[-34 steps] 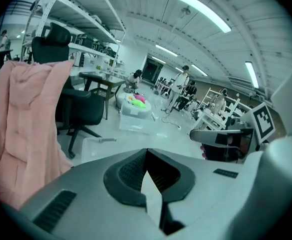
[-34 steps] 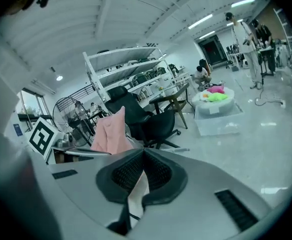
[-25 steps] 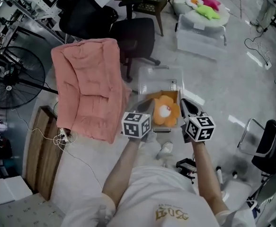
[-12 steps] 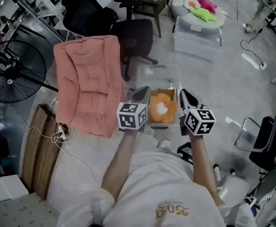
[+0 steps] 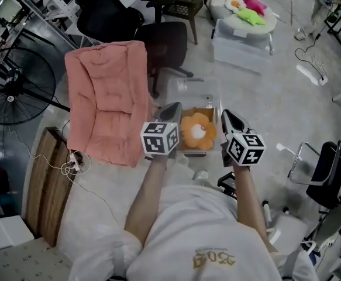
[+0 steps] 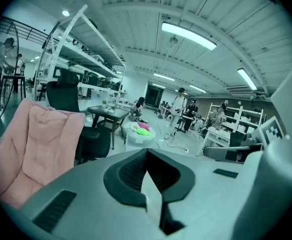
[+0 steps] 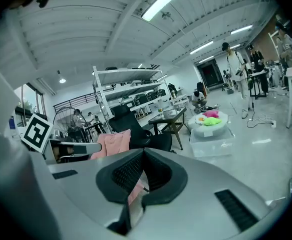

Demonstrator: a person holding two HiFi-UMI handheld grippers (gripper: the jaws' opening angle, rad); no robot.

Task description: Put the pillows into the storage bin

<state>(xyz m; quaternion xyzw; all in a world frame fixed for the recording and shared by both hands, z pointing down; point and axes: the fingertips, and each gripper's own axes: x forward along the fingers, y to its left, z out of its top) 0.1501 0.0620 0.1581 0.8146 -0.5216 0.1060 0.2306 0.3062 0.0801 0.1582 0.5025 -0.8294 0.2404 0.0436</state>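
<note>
Workshop floor, seen from above: one orange flower pillow (image 5: 197,131) lay inside the clear storage bin (image 5: 196,93) at frame centre, between the left gripper (image 5: 171,109) and right gripper (image 5: 227,116), both closed on nothing. Pink and green pillows (image 5: 251,10) at upper right were apparently not yet binned.

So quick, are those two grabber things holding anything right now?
Left gripper: closed, holding nothing.
Right gripper: closed, holding nothing.

White T-shirt (image 5: 208,239) printed in gold, grey left gripper (image 5: 171,109) and right gripper (image 5: 228,117) with black ribbed pads (image 6: 133,171), topped by white cubes (image 5: 158,138) with black square markers.
</note>
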